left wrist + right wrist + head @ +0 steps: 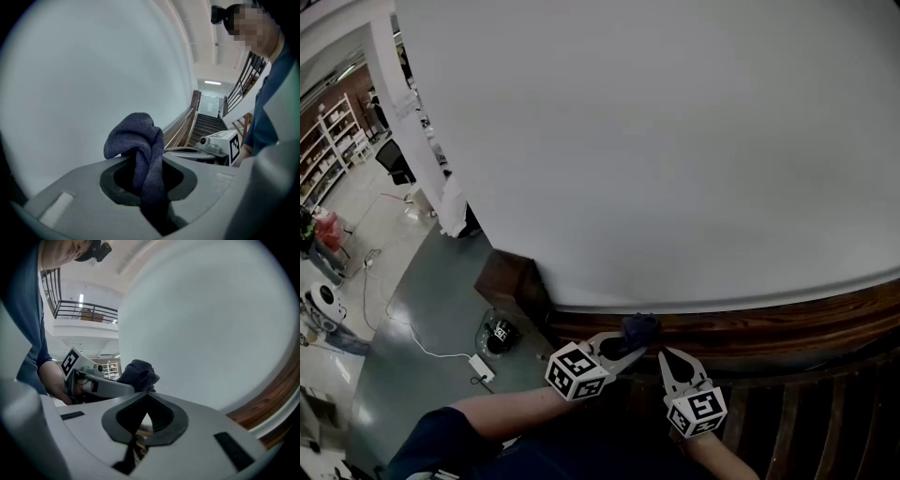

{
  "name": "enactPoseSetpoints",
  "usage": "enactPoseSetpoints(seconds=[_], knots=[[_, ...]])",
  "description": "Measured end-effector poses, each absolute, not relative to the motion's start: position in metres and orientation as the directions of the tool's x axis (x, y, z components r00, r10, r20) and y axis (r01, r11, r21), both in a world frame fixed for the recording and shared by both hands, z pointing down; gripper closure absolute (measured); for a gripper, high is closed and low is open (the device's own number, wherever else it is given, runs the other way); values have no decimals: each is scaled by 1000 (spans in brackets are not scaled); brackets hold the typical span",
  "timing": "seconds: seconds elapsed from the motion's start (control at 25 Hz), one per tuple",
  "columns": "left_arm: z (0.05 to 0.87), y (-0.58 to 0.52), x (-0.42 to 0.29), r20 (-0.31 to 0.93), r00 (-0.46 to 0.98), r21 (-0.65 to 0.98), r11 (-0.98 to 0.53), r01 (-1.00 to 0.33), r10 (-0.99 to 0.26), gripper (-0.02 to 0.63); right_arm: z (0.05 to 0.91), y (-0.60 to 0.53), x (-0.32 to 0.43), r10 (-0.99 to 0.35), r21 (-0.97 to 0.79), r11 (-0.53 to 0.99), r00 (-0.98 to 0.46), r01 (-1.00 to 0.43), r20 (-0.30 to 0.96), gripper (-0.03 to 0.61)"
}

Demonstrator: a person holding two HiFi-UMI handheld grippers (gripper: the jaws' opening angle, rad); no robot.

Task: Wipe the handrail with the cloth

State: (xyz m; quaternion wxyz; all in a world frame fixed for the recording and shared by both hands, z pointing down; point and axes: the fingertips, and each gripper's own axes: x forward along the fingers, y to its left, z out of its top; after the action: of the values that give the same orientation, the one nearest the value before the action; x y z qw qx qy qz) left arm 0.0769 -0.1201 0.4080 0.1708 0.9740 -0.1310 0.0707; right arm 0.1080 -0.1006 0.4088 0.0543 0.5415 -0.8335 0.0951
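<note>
Cloth is a dark blue wad pinched tight in the left gripper, sitting right at the top of the wooden handrail where it curves along the white wall. Whether it's actually pressing on the wood is hard to call from the head view. Holding it bunched like that makes sense: a fat pad sticks out past the jaws, so the fabric should meet the rail before the plastic does.

The right gripper hangs just beside it with its fingers pressed together on nothing, so it's probably just parked out of the way.

The left gripper view shows what the head view can't: the cloth runs down deep between the jaws, so it's a solid hold, and the rail heads off toward some stairs. The right gripper view gives a side look at the wad poking out of the left gripper's tip.
</note>
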Motion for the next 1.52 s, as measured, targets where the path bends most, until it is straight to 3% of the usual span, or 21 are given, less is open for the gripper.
enactPoseSetpoints(seconds=[0.6,1.52], knots=[[393,-105,-16,104,875,277,-831,-483,-473,531,412,-101,13,-758,-112,617,-626,-779,181,570],[391,-90,-33,80,860,291,-814,-503,-504,531,410,-88,-7,-729,-109,653,-661,-749,177,571]])
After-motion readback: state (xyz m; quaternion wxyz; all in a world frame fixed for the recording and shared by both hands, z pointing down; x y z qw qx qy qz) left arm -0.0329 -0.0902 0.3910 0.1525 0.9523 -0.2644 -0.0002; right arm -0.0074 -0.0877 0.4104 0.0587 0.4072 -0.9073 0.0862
